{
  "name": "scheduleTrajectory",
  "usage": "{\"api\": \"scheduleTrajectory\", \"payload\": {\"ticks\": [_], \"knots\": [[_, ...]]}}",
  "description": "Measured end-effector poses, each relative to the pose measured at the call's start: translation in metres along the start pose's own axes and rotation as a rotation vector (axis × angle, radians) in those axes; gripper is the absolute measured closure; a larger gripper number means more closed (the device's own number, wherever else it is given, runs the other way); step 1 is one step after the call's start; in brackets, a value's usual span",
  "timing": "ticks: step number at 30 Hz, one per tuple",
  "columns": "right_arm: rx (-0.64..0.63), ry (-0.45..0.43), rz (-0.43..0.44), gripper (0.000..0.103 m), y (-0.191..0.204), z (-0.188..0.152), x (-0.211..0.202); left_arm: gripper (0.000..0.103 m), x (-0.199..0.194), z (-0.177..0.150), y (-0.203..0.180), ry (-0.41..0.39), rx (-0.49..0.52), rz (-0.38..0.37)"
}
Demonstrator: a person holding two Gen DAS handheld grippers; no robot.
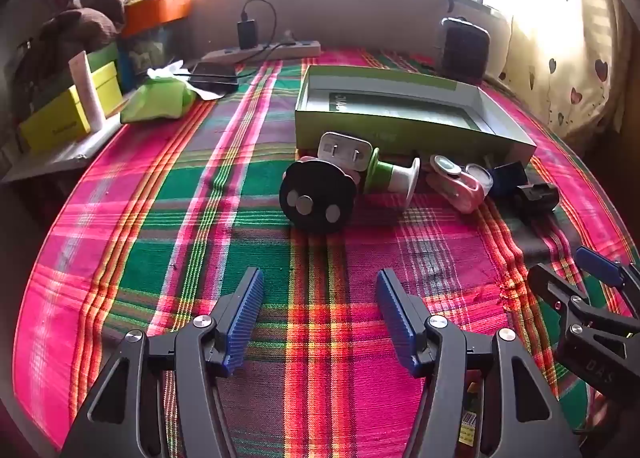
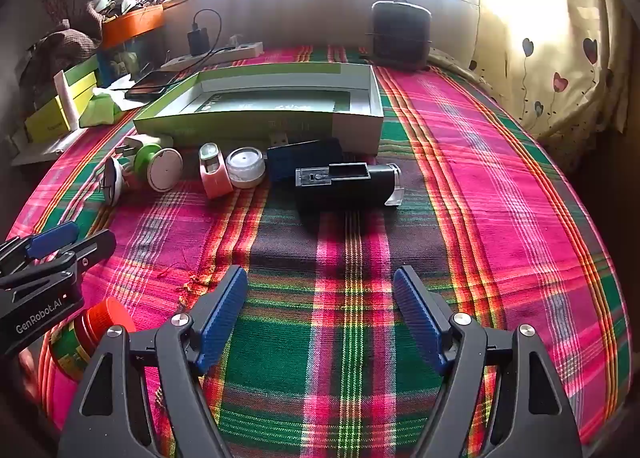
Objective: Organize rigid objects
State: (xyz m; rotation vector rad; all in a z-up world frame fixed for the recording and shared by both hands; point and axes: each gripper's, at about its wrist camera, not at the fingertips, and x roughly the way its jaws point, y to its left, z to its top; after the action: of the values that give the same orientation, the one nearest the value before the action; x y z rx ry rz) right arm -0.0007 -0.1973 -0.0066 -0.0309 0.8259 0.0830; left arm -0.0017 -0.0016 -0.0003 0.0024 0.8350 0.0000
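Black box (image 2: pixel 344 186) lies sideways straight ahead of the right claw (image 2: pixel 320 318), nearer than the left claw (image 1: pixel 320 322); both claws are spread wide and hold nothing.

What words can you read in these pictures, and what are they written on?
"GenRobot.AI": on the left gripper, seen from the right wrist.
"DAS": on the right gripper, faint.
Print inside the green box: too blurred.
Yellow box label: too small.
Barcode sticker: unreadable.

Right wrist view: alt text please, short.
An open right gripper hovers over a plaid cloth, facing a row of small items: a black rectangular device, a white round container and a green-and-white spool, before an open green box. The left gripper enters at left.
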Motion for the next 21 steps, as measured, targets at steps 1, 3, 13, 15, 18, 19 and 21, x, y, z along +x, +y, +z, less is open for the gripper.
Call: {"api": "scheduleTrajectory", "payload": {"ticks": [1,3,13,15,18,19,21], "knots": [[0.001,0.0,0.0,0.027,-0.0002,0.0,0.0001,0.045,0.001,0.0015,0.0022,0.005,-0.004,-0.004],[0.0,0.0,0.0,0.027,-0.0001,0.0,0.0002,0.045,0.0008,0.0016,0.0023,0.005,-0.005,-0.004],[0.002,-0.001,0.001,0.027,0.0001,-0.0002,0.0004,0.045,0.0006,-0.0009,0.0077,0.008,-0.01,-0.003],[0.002,-0.001,0.001,0.027,0.0001,-0.0003,0.0003,0.045,0.0005,-0.0009,0.008,0.009,-0.01,-0.004],[0.002,-0.001,0.001,0.027,0.0002,-0.0002,0.0003,0.045,0.0004,-0.001,0.0067,0.008,-0.01,-0.001],[0.002,-0.001,0.001,0.027,0.0001,-0.0003,0.0003,0.045,0.0004,-0.0011,0.0075,0.007,-0.01,-0.001],[0.002,-0.002,0.001,0.027,0.0002,-0.0003,0.0003,0.045,0.0004,-0.0012,0.0071,0.007,-0.01,0.0]]}}
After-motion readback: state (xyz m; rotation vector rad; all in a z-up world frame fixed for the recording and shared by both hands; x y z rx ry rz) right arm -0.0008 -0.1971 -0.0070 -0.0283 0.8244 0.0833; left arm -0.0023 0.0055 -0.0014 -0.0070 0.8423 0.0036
